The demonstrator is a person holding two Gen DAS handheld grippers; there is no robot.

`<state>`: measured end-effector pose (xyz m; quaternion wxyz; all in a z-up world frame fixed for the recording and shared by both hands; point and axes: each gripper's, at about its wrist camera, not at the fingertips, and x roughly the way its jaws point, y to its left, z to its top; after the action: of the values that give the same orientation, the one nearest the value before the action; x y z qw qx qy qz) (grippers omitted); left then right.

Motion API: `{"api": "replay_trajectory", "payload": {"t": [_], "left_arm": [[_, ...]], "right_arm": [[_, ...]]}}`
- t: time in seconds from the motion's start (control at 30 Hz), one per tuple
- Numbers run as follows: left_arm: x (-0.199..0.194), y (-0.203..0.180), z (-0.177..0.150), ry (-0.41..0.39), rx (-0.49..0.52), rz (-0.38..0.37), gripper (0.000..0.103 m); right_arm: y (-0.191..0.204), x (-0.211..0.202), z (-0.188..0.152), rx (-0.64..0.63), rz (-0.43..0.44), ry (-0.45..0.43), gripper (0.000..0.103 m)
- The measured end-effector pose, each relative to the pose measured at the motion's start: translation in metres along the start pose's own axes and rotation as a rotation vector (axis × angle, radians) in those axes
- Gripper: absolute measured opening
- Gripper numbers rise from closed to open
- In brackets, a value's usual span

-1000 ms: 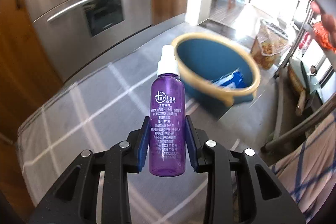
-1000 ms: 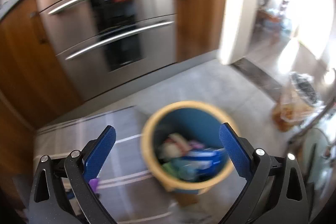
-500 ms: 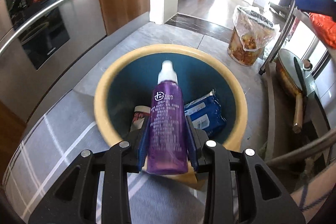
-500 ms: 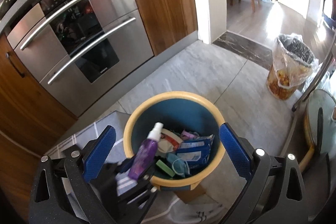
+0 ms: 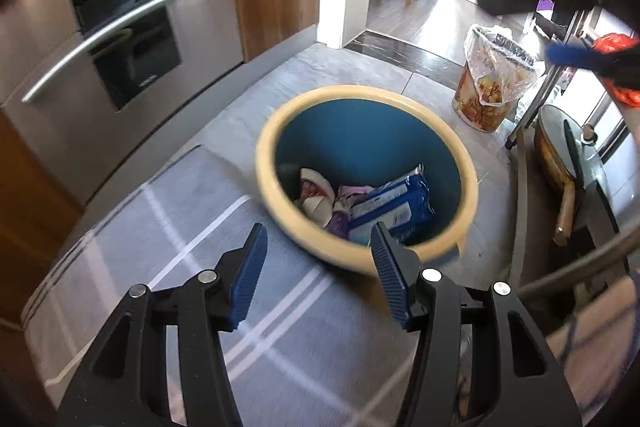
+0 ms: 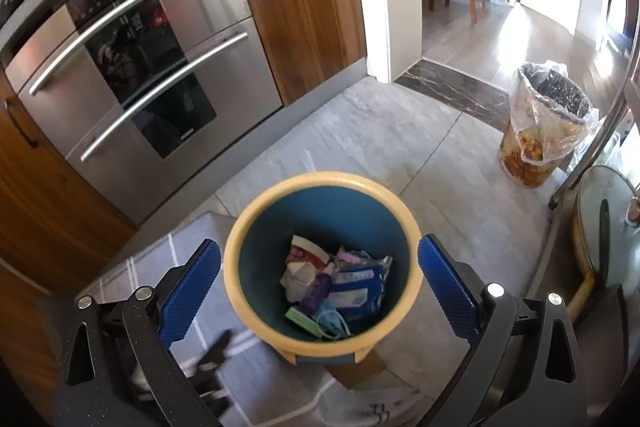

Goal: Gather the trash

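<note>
Both tools gaping, left tool (image 5: 316, 267) and right tool (image 6: 320, 287), gripping nothing. Bottle (image 6: 318, 289) lying inside bin (image 6: 240, 267) among wrappers (image 6: 356, 291), hovering just above rim.

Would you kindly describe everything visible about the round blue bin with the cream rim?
The round blue bin with the cream rim looks like plastic, its thick rim pale yellow. It stands upright on the grey tiled floor, at the edge of a grey checked cloth, lidless. Inside lie a blue wipes packet, a purple spray bottle, a face mask and crumpled wrappers. Neither hand-held gripper touches it.
</note>
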<state>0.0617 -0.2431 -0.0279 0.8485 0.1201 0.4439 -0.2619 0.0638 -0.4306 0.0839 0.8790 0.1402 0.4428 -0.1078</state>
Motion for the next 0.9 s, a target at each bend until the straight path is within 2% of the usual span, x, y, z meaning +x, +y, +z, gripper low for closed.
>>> {"api": "replay_trajectory", "payload": {"t": [0.07, 0.13, 0.2, 0.27, 0.37, 0.47, 0.6, 0.73, 0.9], "left_arm": [[-0.025, 0.005, -0.005, -0.004, -0.016, 0.011, 0.070], [-0.052, 0.009, -0.010, -0.010, -0.026, 0.017, 0.070], [-0.075, 0.010, -0.016, -0.030, -0.024, 0.032, 0.077], [-0.101, 0.007, -0.025, -0.065, -0.004, 0.074, 0.091], [-0.131, 0.006, -0.038, -0.098, 0.007, 0.117, 0.095], [-0.154, 0.010, -0.052, -0.139, -0.047, 0.111, 0.097], [-0.162, 0.020, -0.064, -0.209, -0.077, 0.119, 0.097], [-0.152, 0.037, -0.070, -0.203, -0.145, 0.111, 0.097], [-0.150, 0.039, -0.076, -0.203, -0.135, 0.146, 0.097]], "right_arm": [[0.001, -0.006, -0.015, 0.022, 0.019, 0.015, 0.098], [0.004, -0.012, -0.032, 0.025, 0.040, 0.033, 0.098], [0.012, -0.020, -0.051, -0.017, 0.035, 0.029, 0.098], [0.017, -0.029, -0.067, -0.059, 0.021, 0.024, 0.098], [0.020, -0.040, -0.088, -0.062, 0.030, 0.019, 0.098], [0.026, -0.051, -0.110, -0.084, 0.006, 0.006, 0.098], [0.037, -0.056, -0.122, -0.128, -0.039, -0.041, 0.098], [0.041, -0.057, -0.128, -0.137, -0.050, -0.066, 0.098], [0.051, -0.046, -0.133, -0.176, -0.068, -0.043, 0.098]]}}
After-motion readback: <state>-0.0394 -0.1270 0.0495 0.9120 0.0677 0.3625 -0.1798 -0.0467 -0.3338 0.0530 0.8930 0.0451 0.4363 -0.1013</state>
